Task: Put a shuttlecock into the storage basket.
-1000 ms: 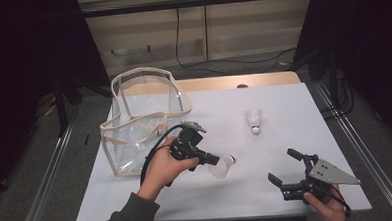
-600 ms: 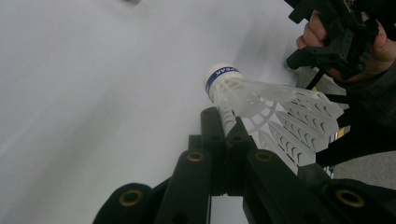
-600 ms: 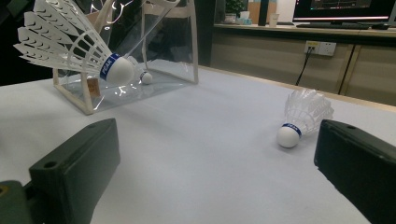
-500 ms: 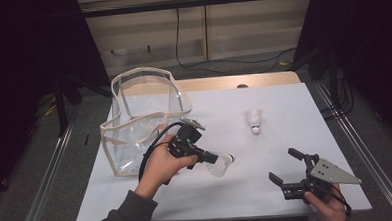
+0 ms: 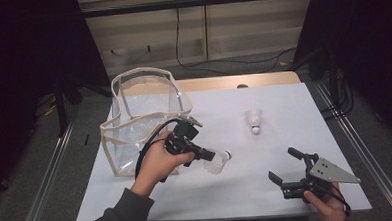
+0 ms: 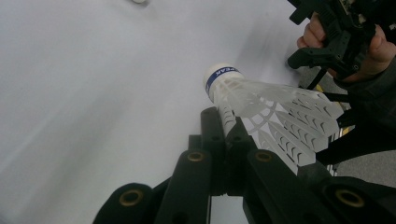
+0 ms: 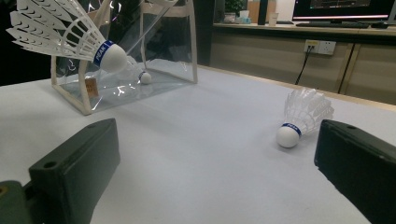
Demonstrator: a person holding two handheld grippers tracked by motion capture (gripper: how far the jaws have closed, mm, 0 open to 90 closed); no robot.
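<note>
The left gripper (image 5: 206,154) is clamped on the skirt of a shuttlecock (image 5: 218,161), cork pointing right and lifted off the table (image 5: 197,195), probably so it can be carried to the clear bag (image 5: 144,118) just to its left. The right gripper (image 5: 286,171), jaws wide apart and holding nothing, waits at the near right, facing the second shuttlecock (image 5: 254,121) lying farther off. The right gripper view shows a third shuttlecock (image 7: 145,77) already inside the bag, while the left gripper view shows the jaws pinching the skirt's edge beside the cork (image 6: 218,77).

A lab or office: monitor (image 7: 343,7) on a desk, metal rig frame (image 5: 46,169) round the table
</note>
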